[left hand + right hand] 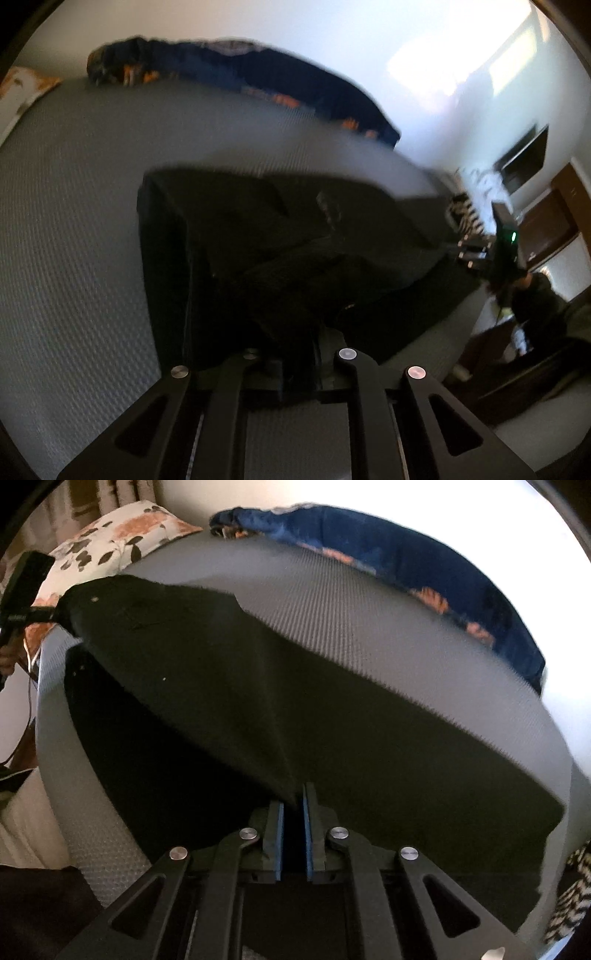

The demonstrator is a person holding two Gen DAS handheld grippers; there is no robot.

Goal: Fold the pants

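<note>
Black pants [258,243] are stretched over a grey textured mattress [74,221]. My left gripper [299,354] is shut on one end of the pants; the cloth covers its fingertips. My right gripper [294,801] is shut on the other end of the pants [258,709], with cloth pinched between its blue pads [307,830]. The fabric hangs taut between the two. The right gripper shows at the far right of the left wrist view [476,243]. The left gripper shows at the far left of the right wrist view [55,613].
A dark blue blanket [424,565] with orange print lies along the far edge of the mattress [332,620]. A floral pillow [122,531] is at the back left. A black-and-white patterned cloth [569,897] lies at the right. Dark wooden furniture [554,221] stands beyond the bed.
</note>
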